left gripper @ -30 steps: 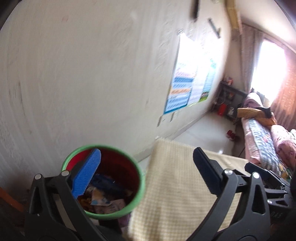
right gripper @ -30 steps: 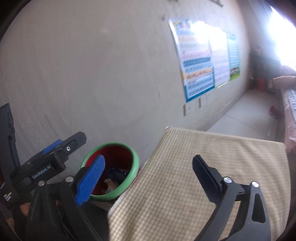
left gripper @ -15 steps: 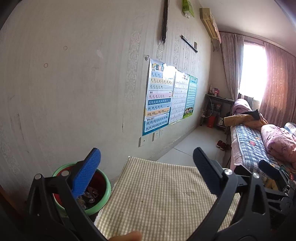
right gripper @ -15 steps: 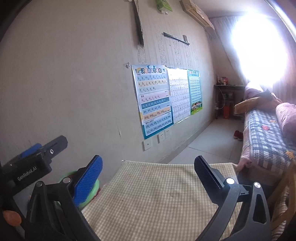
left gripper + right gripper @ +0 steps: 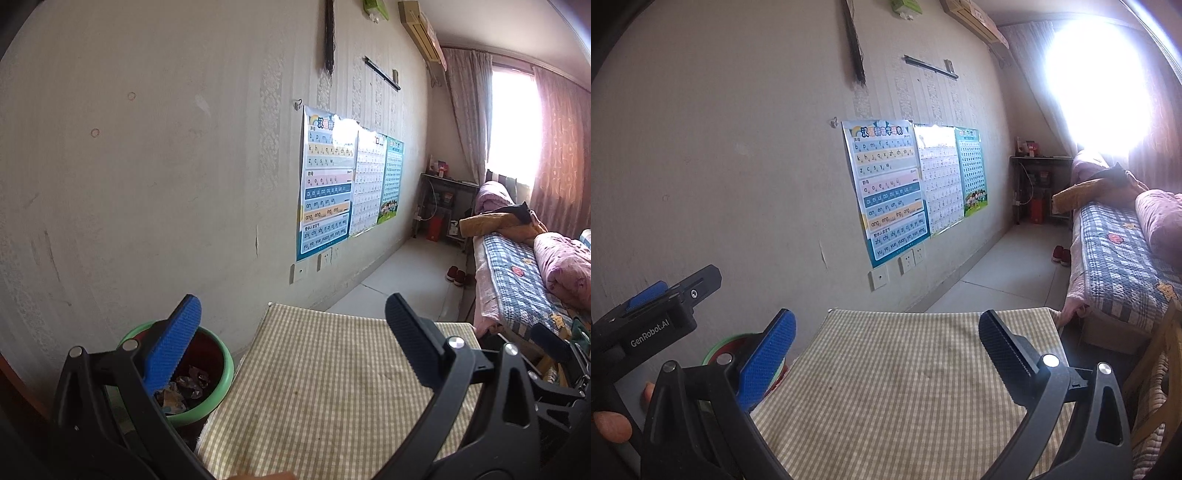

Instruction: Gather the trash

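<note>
Trash [image 5: 181,387] lies inside the red bin with a green rim [image 5: 221,384], which stands on the floor against the wall, just beside the counter's left edge. Left claw [image 5: 291,332] is released and empty, over the checked cloth [image 5: 325,387] of the counter. Right claw [image 5: 886,338] is likewise spread wide, holding nothing, above the same cloth.

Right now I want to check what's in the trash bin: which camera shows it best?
The left wrist view: the green-rimmed bin opens toward it, wrappers visible inside. The right wrist view catches only a rim sliver behind its blue finger.
</note>
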`<state>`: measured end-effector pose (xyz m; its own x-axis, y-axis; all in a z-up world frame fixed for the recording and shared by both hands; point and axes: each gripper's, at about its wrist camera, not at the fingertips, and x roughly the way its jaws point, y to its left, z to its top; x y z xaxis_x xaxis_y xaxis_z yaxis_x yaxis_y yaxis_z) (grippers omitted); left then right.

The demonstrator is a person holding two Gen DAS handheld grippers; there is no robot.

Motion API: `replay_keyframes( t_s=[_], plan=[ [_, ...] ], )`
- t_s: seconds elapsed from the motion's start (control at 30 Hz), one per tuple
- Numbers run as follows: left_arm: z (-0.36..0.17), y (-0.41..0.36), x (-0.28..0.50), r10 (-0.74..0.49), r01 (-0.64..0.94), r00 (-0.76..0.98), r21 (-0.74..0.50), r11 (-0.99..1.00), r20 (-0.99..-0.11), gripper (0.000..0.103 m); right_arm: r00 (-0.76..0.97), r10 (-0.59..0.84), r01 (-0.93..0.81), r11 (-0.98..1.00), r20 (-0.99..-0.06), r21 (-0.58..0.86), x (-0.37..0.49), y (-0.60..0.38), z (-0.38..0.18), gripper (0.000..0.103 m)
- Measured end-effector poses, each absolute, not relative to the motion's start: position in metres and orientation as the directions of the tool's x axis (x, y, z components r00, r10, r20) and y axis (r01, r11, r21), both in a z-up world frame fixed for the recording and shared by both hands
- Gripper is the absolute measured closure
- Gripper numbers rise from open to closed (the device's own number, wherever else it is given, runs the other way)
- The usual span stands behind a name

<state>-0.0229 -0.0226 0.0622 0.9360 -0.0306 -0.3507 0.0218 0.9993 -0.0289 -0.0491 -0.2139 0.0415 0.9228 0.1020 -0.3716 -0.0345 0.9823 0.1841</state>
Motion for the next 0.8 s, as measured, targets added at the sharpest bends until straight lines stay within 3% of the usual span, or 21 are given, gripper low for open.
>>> replay_keyframes(
  t_s=[0.8],
  plan=[
    [0.051, -0.020, -0.015, -0.032, 0.024, 0.918, -0.025, 0.999, -0.396, 0.005, 0.899, 0.110, -0.033, 0.982, -0.423, 0.187, -0.043, -0.206, 0.030, 0.007]
  ],
)
